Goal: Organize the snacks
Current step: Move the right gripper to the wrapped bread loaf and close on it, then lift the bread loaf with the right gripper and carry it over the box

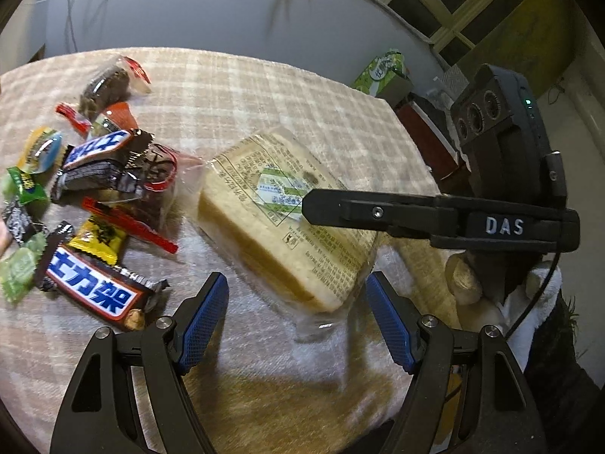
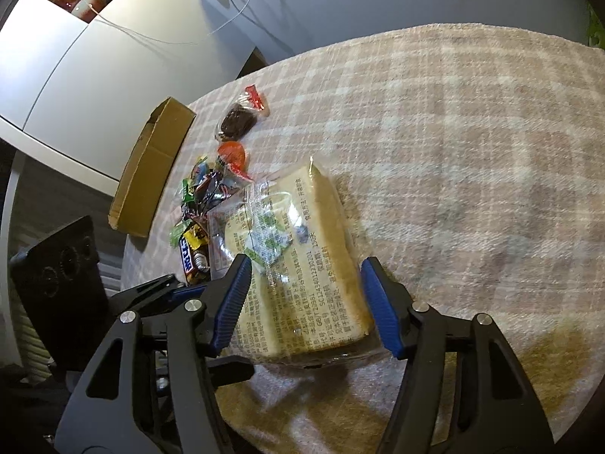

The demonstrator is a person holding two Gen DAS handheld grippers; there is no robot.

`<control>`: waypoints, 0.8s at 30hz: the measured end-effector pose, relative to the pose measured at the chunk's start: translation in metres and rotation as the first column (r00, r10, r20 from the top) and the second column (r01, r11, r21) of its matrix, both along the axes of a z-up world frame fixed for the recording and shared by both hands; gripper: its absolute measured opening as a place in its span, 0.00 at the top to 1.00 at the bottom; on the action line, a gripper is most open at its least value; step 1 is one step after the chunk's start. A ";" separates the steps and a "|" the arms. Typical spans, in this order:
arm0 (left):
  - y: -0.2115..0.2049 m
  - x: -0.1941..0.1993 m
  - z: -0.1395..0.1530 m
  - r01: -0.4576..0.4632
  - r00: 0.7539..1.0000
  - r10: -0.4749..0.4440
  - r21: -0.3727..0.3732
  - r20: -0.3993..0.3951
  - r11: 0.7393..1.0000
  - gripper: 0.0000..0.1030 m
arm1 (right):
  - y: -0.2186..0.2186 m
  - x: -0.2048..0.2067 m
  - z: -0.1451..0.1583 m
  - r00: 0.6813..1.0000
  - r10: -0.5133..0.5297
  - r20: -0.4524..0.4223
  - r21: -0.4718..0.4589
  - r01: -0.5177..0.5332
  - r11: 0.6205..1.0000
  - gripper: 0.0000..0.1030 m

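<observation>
A clear-wrapped pack of sliced bread [image 1: 287, 219] lies on the checked tablecloth; it also shows in the right wrist view [image 2: 302, 265]. My right gripper [image 2: 306, 299] is open, its blue pads on either side of the pack's near end. My left gripper [image 1: 297, 314] is open just short of the pack's near corner. The right gripper's finger [image 1: 378, 212] reaches in over the bread from the right. A pile of small snacks lies left of the bread: Snickers bars [image 1: 94, 295], a brown cake in clear wrap [image 1: 106, 87], candies [image 2: 196, 204].
An open cardboard box [image 2: 151, 166] lies at the table's left edge beyond the snacks. A white cabinet [image 2: 75, 56] stands behind it. A green tissue box [image 1: 382, 72] sits off the table's far right. The tablecloth [image 2: 472, 132] stretches to the right.
</observation>
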State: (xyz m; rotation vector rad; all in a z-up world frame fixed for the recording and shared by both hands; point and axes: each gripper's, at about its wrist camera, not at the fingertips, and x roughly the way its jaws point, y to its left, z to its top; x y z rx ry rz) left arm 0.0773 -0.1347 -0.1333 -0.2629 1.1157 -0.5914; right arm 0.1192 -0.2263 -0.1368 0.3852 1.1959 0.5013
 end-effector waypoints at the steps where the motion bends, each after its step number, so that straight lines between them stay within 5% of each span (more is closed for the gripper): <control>1: -0.001 0.001 -0.001 0.002 1.000 -0.002 -0.001 -0.001 1.000 0.27 | 0.001 0.000 0.000 1.000 0.005 -0.004 0.000 -0.005 1.000 0.41; 9: -0.001 0.002 0.002 0.019 0.999 -0.019 0.012 0.027 1.000 0.32 | 0.002 -0.005 0.000 0.999 0.018 -0.038 0.027 -0.017 0.999 0.50; 24: 0.028 -0.009 0.029 -0.028 0.993 0.026 0.017 0.114 0.999 0.37 | 0.032 -0.014 0.031 1.000 0.014 0.009 0.008 -0.014 1.000 0.52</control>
